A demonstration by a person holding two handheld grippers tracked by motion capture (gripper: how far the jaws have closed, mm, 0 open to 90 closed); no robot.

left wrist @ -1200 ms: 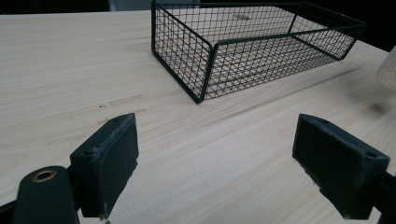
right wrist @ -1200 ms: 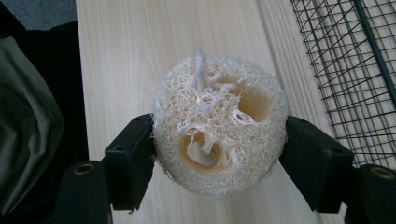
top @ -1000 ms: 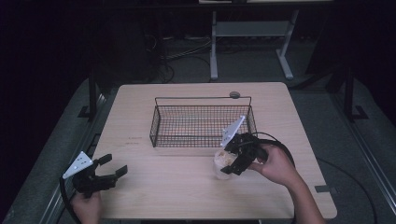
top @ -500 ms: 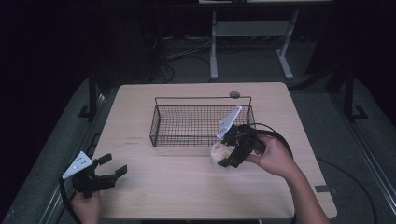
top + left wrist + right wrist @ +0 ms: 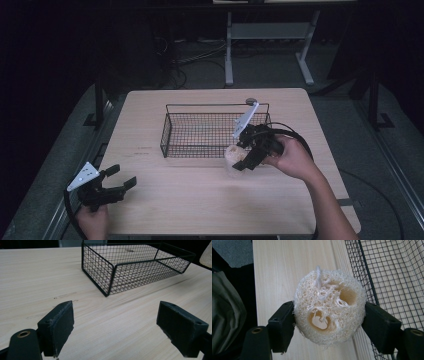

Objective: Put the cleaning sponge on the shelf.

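A pale loofah sponge point(image 5: 329, 306) is gripped between the two black jaws of the right gripper point(image 5: 250, 150), its round, holed face and a short white string loop turned toward that gripper's own camera. In the high view the sponge point(image 5: 235, 154) is held just above the light wooden table point(image 5: 200, 200), right beside the near right corner of a black wire basket point(image 5: 170, 137); whether it touches the rim cannot be told. The right hand point(image 5: 292, 157) is wrapped around the gripper's body, with a black cable looping behind it. In the right gripper view the basket's mesh wall point(image 5: 387, 277) is seen immediately alongside the sponge.

Near the table's front left corner, the left gripper point(image 5: 117, 180) is held low over the wood by the left hand point(image 5: 92, 220), its jaws spread wide apart with nothing between them. In the left gripper view the basket point(image 5: 110, 277) is seen ahead, well apart from the padded jaws, with bare tabletop between.
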